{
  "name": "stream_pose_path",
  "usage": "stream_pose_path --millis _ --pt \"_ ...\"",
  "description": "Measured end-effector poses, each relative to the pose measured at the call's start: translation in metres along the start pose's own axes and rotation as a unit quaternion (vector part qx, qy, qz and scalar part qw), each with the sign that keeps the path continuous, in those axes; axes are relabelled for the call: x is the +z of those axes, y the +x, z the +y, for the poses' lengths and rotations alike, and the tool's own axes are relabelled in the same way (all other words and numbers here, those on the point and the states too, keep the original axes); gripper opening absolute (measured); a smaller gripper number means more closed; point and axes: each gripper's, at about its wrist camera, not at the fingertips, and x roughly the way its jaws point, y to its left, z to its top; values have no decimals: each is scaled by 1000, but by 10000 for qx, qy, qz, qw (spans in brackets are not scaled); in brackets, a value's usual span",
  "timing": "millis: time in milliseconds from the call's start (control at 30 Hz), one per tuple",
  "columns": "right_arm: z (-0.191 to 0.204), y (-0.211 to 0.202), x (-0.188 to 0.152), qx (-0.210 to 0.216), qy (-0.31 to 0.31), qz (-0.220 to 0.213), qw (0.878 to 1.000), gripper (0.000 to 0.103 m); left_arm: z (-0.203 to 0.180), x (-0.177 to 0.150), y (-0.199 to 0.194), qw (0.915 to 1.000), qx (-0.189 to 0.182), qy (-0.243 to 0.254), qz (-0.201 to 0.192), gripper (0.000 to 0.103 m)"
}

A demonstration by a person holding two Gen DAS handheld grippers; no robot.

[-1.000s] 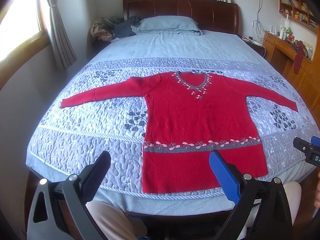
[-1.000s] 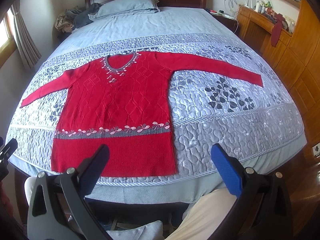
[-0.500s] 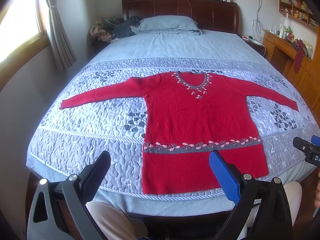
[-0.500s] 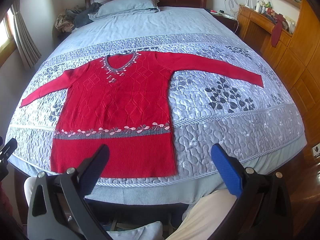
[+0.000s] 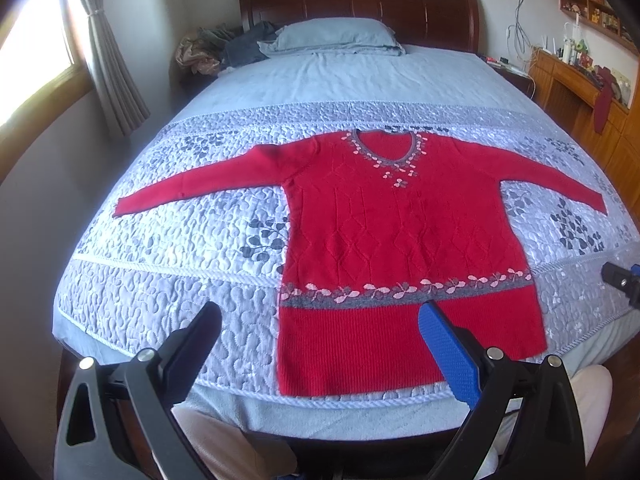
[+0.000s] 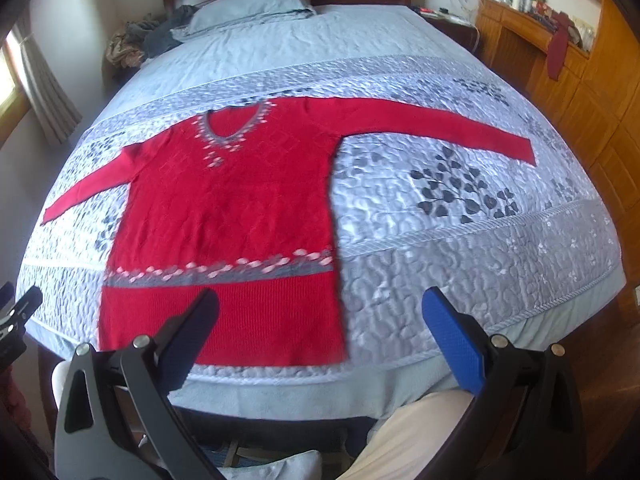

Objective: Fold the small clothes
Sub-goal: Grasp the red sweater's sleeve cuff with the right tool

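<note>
A wide bed [image 5: 360, 92] is being shown from its foot end in both wrist views, covered by a quilted grey spread [image 5: 168, 264] with a leaf pattern. A red sweater [image 5: 400, 232] is being displayed flat on that spread, front side up, near the foot edge and slightly toward the person's right of the bed's middle. Its long axis is being run along the length of the bed: the grey-trimmed neckline [image 5: 384, 148] is being pointed toward the headboard and the ribbed hem [image 5: 400, 352] toward the person, close to the corded edge of the spread. Both sleeves are being held out straight to the sides, roughly across the bed, the left sleeve [image 5: 200, 188] and the right sleeve [image 6: 440, 124] each lying fully extended.

No fold is being seen anywhere in the garment, so the task is being judged as barely begun: the spreading-out appears done, while the sleeves and body are all left to be folded.

The left gripper [image 5: 320, 340] is being held above the foot edge over the hem's left part, its jaws spread wide with nothing between them. The right gripper [image 6: 320, 320] is being held likewise over the hem's right corner, jaws wide apart and empty; its view is slightly blurred
</note>
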Motion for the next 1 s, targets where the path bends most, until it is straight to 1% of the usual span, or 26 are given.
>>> stream_pose_path --millis 67,100,133,167,233,367,400,433,467,567,633,733,767,800,867,933,967,1000 --pt "-31 10 14 -182 160 32 9997 100 -12 10 11 10000 13 44 47 99" --pt "-49 17 23 -299 248 64 9992 100 -21 18 20 9999 17 64 81 99" --pt "-75 27 38 -466 381 87 9982 100 -31 26 28 9999 -3 75 103 99" --pt "-90 32 45 -559 456 97 9973 100 -43 37 38 9999 -39 75 117 99" --pt "-145 53 73 -874 755 188 9931 100 -63 55 54 9998 -74 76 141 99" --pt "-242 90 118 -1130 1226 305 9855 100 -113 94 88 9999 -72 144 21 99" --pt "-273 106 133 -1219 1325 393 9829 100 -127 104 98 9998 -75 189 -1 99" --pt "-292 116 141 -1224 1374 448 9819 100 -140 112 106 9997 -103 224 -5 99" --pt "-317 135 154 -1188 1443 589 9806 100 -151 118 113 9996 -137 247 12 99" --pt "-367 174 175 -1101 1706 839 9756 100 -182 133 134 9992 -287 283 73 99" --pt "-393 200 187 -1009 1863 917 9730 100 -198 138 146 9989 -307 352 76 99" --pt "-419 236 194 -761 2081 1055 9694 98 -211 138 161 9986 -266 452 104 99" --pt "-424 245 195 -652 2149 1084 9684 90 -212 138 165 9985 -243 474 121 99" --pt "-430 255 194 -503 2235 1114 9670 80 -212 137 171 9985 -192 494 147 99" --pt "-434 264 194 -402 2338 1197 9640 78 -208 134 179 9984 -102 510 206 99" --pt "-439 267 194 -321 2503 1122 9611 78 -199 132 189 9984 6 475 290 99" --pt "-441 267 195 -273 2567 1078 9601 72 -195 131 192 9985 37 439 324 99" --pt "-443 265 195 -302 2609 1020 9595 50 -189 130 196 9986 73 387 366 99"
